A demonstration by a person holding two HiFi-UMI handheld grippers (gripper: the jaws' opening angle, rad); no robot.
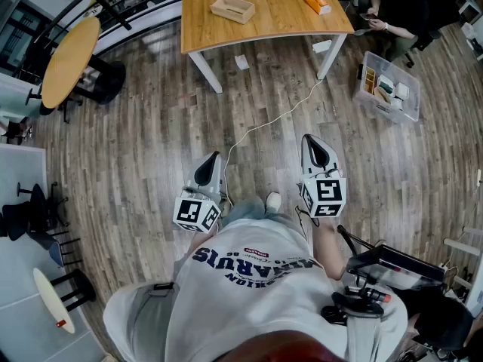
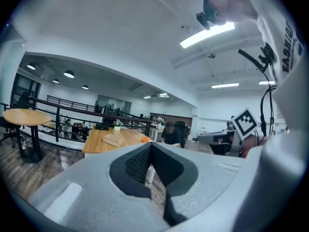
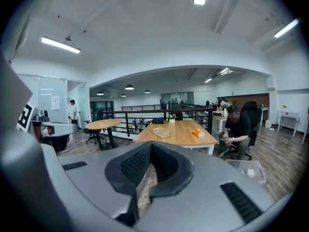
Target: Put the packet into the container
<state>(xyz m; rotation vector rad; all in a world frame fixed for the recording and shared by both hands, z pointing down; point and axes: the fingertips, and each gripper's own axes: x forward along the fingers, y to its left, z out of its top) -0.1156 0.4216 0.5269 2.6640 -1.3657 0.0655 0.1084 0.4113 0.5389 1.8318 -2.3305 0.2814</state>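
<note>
Both grippers were held close to the person's body, side by side over the wood-plank floor (image 1: 151, 142) and aimed toward the far wooden table (image 1: 279, 21). The left gripper (image 1: 212, 161) had its jaws brought together at the tips with nothing between them. Only the floor and the table leg showed through the hollow behind the pads. The right gripper (image 1: 312, 145) was likewise closed tip to tip and empty.

The orange packet (image 1: 317, 2) lay on the far right part of the table top, near its right edge, well apart from both grippers and beyond a wide stretch of bare floor. It sat almost straight ahead of the right gripper and ahead and to the right of the left one. The wooden container (image 1: 232, 8), a shallow open box, rested on the same table to the left of the packet and clear of it, roughly in line with the left gripper.

A white cable (image 1: 260, 125) ran across the floor from near the person's feet toward the table's right leg. To the right of the table stood a clear plastic bin (image 1: 385, 108), with a seated person (image 1: 400, 13) beyond it. A round table (image 1: 69, 62) stood at the far left.
</note>
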